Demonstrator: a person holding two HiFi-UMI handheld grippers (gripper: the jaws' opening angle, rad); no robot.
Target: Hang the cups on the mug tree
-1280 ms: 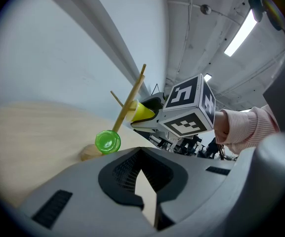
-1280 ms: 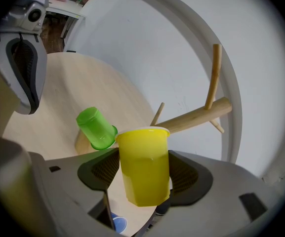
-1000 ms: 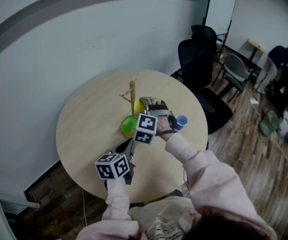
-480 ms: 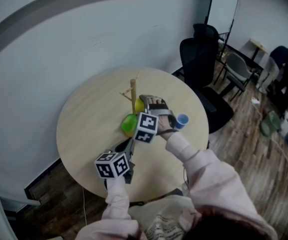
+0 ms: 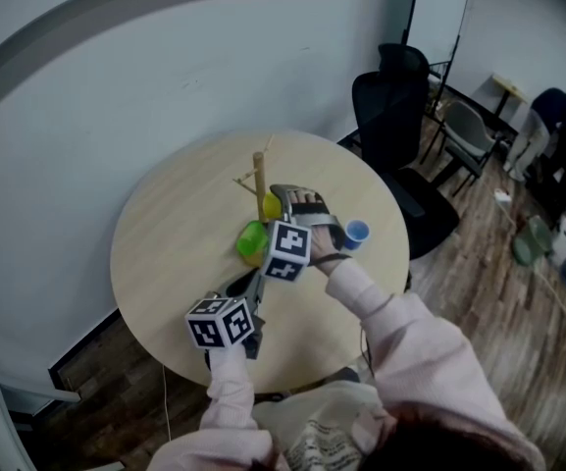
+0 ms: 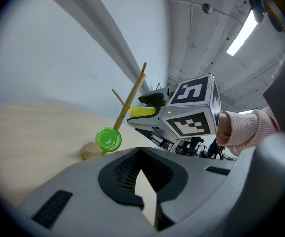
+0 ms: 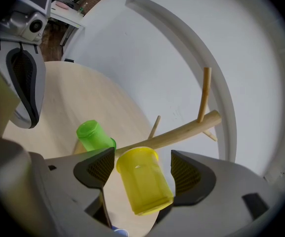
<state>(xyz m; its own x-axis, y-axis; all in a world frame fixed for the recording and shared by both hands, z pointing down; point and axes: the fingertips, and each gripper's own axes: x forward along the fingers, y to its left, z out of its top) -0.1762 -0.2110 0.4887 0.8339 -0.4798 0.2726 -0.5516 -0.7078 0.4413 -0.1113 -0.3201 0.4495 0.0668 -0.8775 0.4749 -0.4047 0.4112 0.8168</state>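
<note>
Jaws of the right gripper [image 7: 142,168], just opened, are spread around the yellow plastic cup [image 7: 144,187] by the wooden mug tree [image 7: 182,132]. The left gripper [image 6: 144,181] is held closed and empty. The round wooden table [image 5: 170,238] is left bare toward its 9 o'clock edge.

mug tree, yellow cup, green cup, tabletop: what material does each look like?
Mug tree: bare pale wood, matte; round dowel trunk and pegs, no visible coating.
Yellow cup and green cup: probably plastic; even saturated colour, faceted sides, soft sheen, the yellow one slightly translucent.
Table: light wood-look top with faint grain, matte; veneer or laminate, can't tell.
</note>
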